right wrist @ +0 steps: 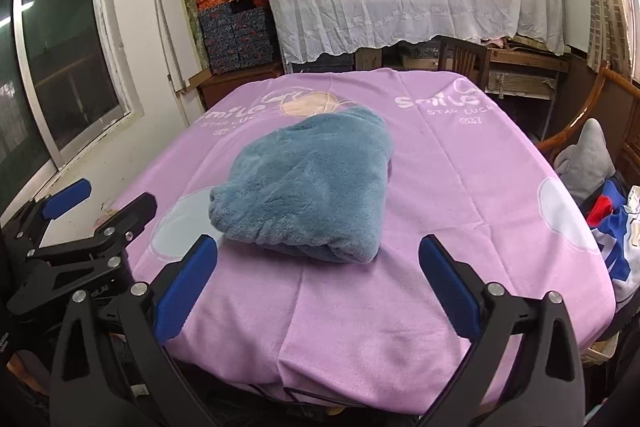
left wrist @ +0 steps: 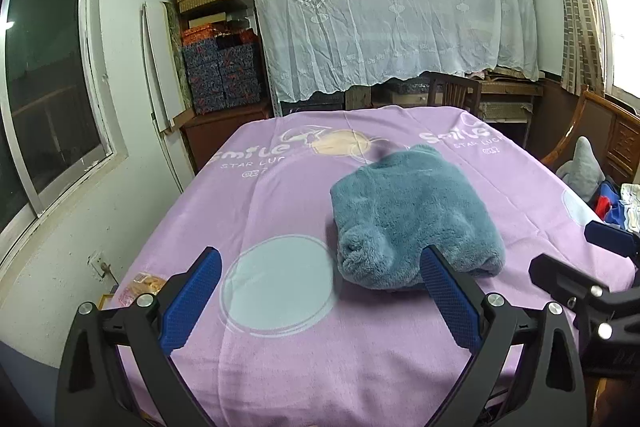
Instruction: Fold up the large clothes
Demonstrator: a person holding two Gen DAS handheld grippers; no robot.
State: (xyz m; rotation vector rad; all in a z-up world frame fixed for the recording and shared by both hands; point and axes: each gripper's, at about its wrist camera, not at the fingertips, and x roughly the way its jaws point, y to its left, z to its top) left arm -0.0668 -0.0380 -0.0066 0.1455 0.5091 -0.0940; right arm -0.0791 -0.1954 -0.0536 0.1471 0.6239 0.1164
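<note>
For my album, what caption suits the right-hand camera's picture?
Open right gripper faces a folded blue fleece garment on a pink sheet.

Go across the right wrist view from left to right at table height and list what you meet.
Window → left hand-held gripper → folded blue fleece garment on the purple cloth → grey plush toy → pile of blue, red and white clothes.

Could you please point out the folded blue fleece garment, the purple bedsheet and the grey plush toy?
Folded blue fleece garment (right wrist: pixel 308 187), right wrist view, middle of its top.
Purple bedsheet (right wrist: pixel 440 195), right wrist view, bare patch right of the garment.
Grey plush toy (right wrist: pixel 588 159), right wrist view, its body.
</note>
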